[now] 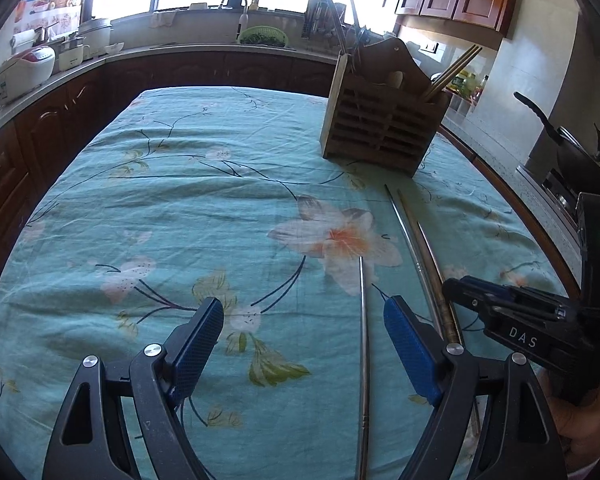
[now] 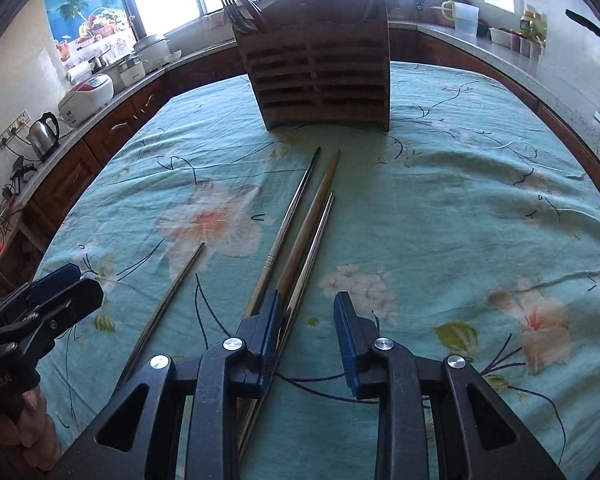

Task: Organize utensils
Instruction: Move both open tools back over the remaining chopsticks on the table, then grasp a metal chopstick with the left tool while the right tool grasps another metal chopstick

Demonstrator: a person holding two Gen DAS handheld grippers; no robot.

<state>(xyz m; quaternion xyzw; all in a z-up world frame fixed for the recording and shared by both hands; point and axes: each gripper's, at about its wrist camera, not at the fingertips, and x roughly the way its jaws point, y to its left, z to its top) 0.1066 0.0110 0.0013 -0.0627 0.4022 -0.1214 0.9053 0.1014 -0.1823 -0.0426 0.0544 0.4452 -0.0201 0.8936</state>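
A wooden slatted utensil holder (image 2: 320,72) stands at the far side of the table, with forks and chopsticks in it; it also shows in the left wrist view (image 1: 380,120). Loose chopsticks lie on the cloth: one metal chopstick (image 1: 363,360) between my left gripper's open fingers, seen apart at the left in the right wrist view (image 2: 168,300). Two metal chopsticks (image 2: 290,216) and a wooden chopstick (image 2: 312,216) lie together beside my right gripper's left finger. My left gripper (image 1: 304,344) is open and empty. My right gripper (image 2: 306,336) is open and empty, low over the cloth.
The table wears a teal floral cloth (image 1: 180,208). Kitchen counters ring it, with a rice cooker (image 2: 86,94), a kettle (image 2: 44,134) and a sink (image 1: 236,20). A wok (image 1: 572,148) sits on the stove at the right.
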